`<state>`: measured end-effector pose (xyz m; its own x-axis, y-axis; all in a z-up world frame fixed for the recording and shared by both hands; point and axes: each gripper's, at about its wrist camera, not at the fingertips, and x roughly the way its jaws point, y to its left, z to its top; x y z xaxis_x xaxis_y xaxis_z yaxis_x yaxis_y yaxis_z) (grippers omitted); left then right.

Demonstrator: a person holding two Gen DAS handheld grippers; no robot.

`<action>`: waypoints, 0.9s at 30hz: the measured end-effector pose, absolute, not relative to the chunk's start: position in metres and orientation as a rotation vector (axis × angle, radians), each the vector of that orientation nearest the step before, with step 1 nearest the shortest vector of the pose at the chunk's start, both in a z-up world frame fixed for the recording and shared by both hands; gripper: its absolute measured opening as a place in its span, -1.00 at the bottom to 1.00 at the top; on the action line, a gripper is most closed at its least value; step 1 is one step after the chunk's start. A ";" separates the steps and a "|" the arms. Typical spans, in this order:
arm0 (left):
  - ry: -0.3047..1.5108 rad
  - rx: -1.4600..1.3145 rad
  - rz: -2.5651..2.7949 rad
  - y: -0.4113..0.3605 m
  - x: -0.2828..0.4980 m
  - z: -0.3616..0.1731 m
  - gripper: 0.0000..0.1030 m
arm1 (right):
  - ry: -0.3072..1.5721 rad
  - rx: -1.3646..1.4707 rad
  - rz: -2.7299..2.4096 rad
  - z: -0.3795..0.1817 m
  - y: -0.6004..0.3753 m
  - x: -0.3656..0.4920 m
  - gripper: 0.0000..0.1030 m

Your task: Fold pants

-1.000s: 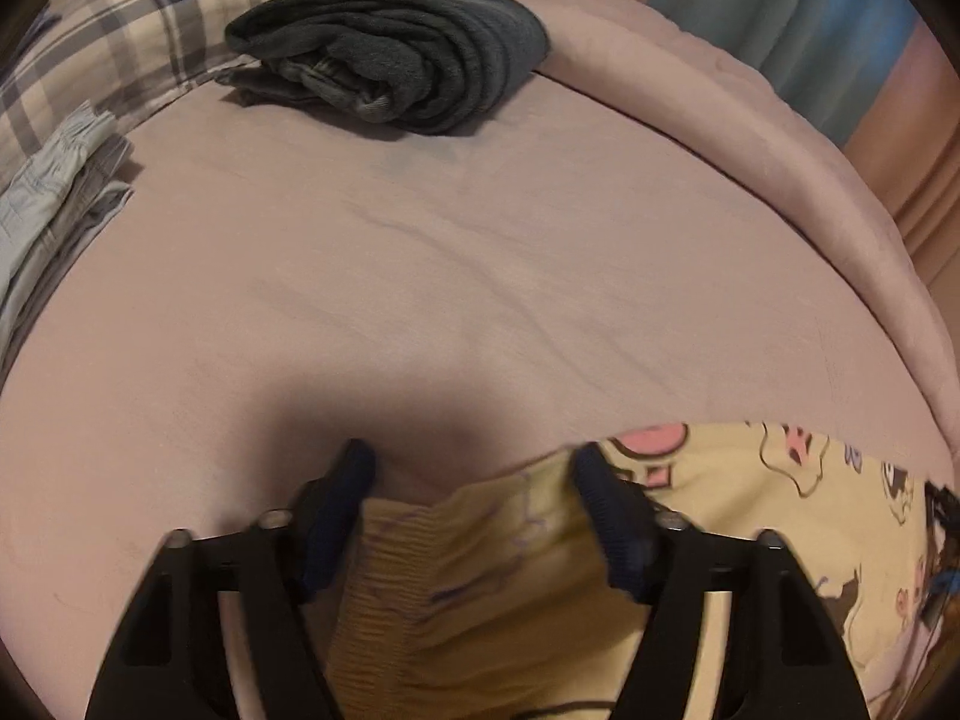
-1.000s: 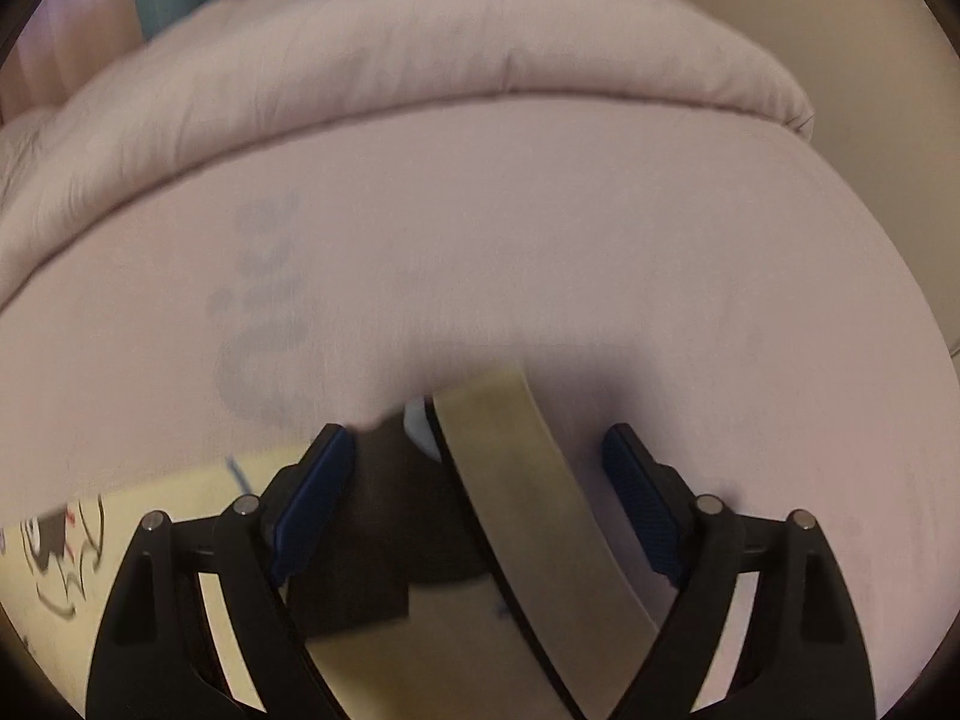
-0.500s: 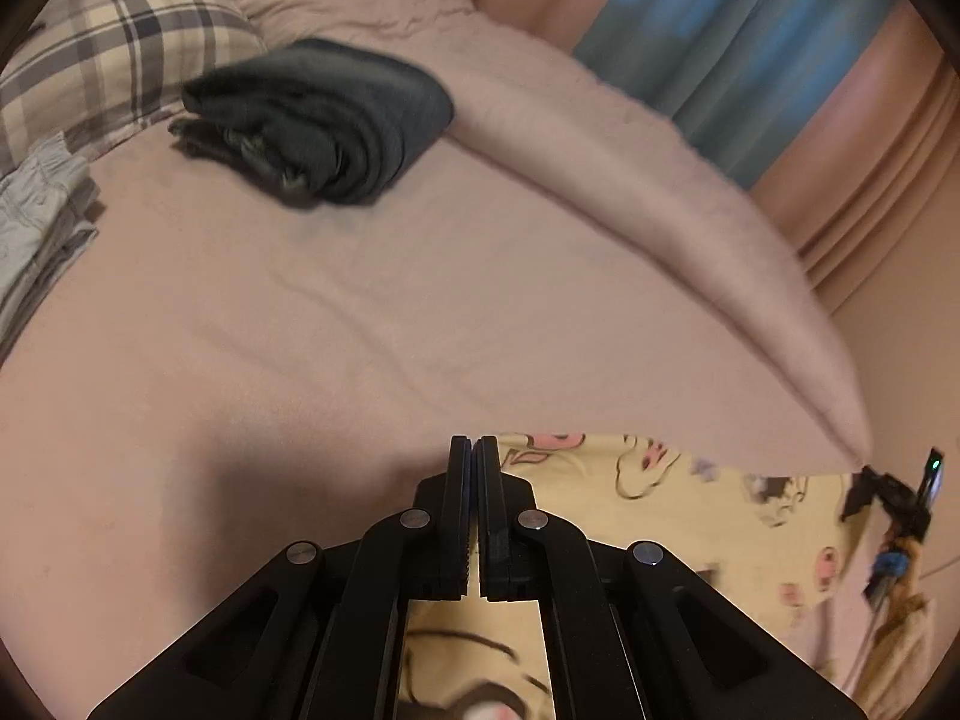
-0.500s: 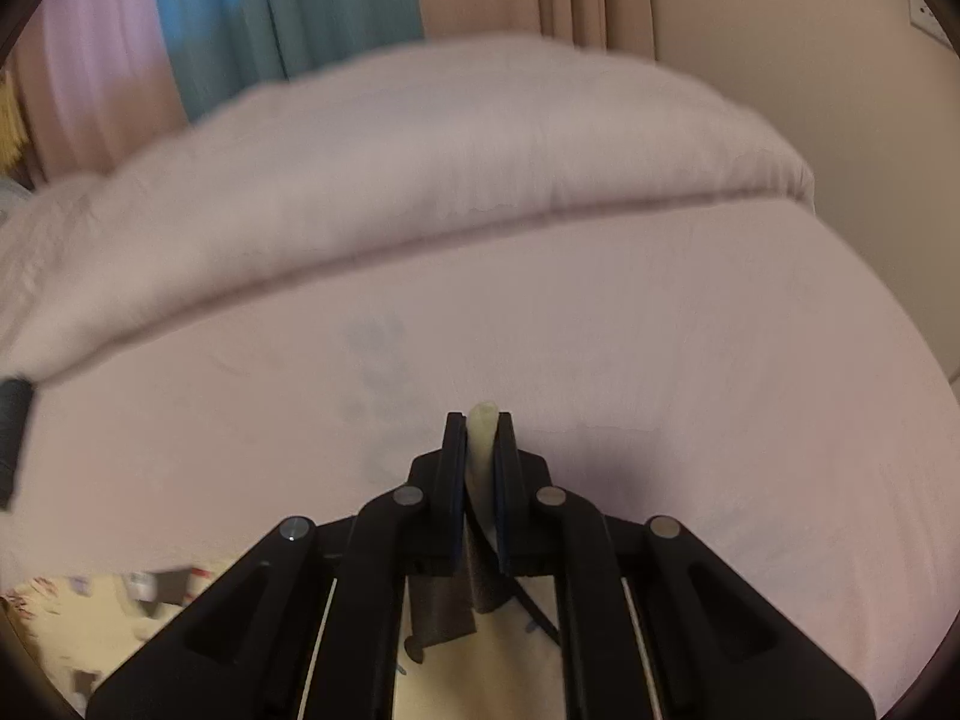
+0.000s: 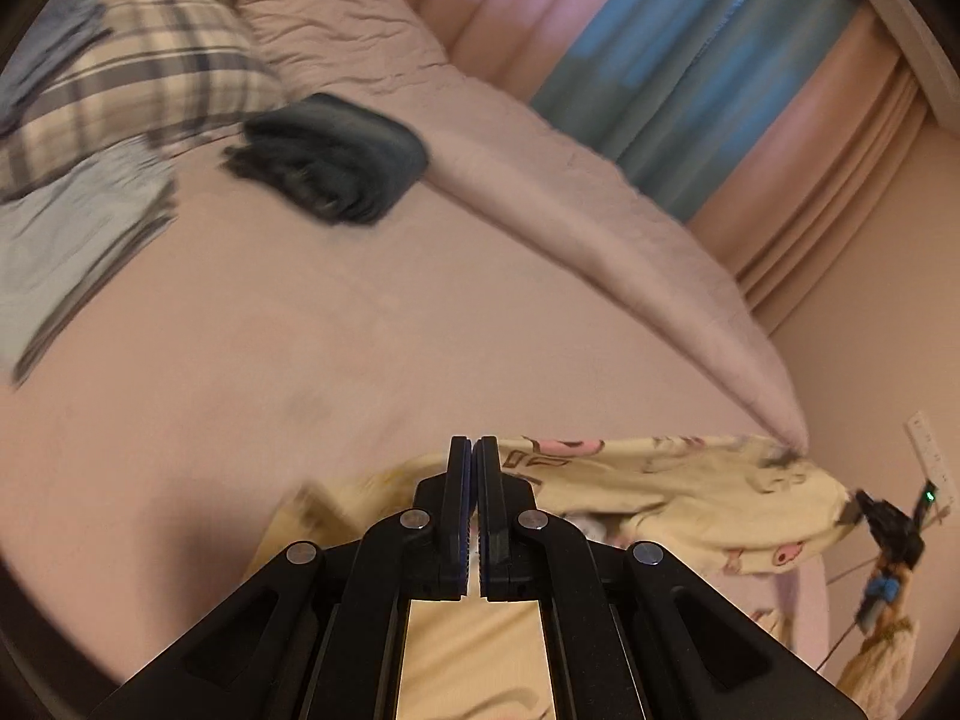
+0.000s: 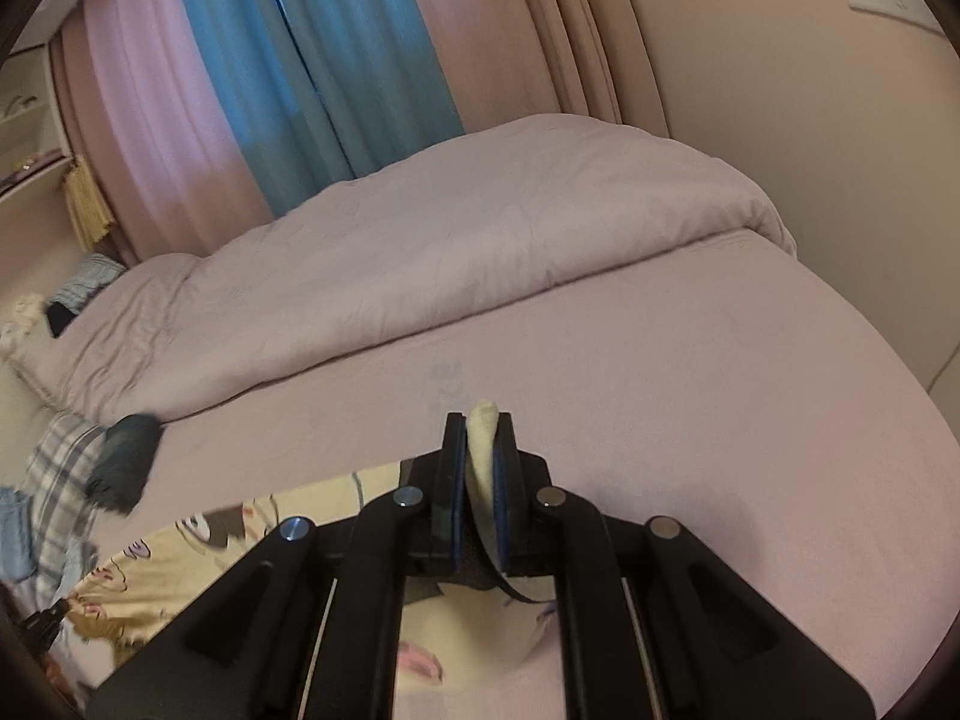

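Because the pants [image 5: 708,498] must be lifted by one edge before they can be folded, the left wrist view shows the left gripper [image 5: 473,450] with its two black jaws pressed together at the bottom centre, yellow cartoon-print fabric spreading out beneath and to the right of them. The cloth looks caught low between the pads, though little of it shows in the slit. The pants stretch rightward as a taut band to the far edge of the frame, where the other gripper appears small and dark, so the garment seems to hang between two held points above the pink bed [image 5: 420,312]. Further up the bed lie a dark folded garment [image 5: 336,159], a pale blue folded garment [image 5: 72,240] and a plaid pillow [image 5: 150,72], all well apart from the pants. A rolled duvet [image 5: 600,222] runs along the far side.

In the right wrist view, the right gripper [image 6: 478,438] is clamped on a cream fold of the pants [image 6: 483,450] that pokes up between its pads, which stand slightly apart around it. Printed yellow cloth trails away to the lower left over the bed. Holding two spots likely lets the person spread the garment flat before laying it down.
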<state>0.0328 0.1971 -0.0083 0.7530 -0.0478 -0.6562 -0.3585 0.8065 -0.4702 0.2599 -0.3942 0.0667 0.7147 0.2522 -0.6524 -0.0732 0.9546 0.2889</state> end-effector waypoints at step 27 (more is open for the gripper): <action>1.011 -0.599 0.246 0.184 -0.051 -0.091 -1.00 | 1.029 0.278 0.110 -0.073 -0.470 0.060 -0.77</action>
<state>-0.0511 0.1837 -0.0915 0.5203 -0.0774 -0.8505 -0.4592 0.8143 -0.3551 0.0599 -0.4696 -0.0730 0.5140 0.2199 -0.8291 0.0399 0.9594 0.2792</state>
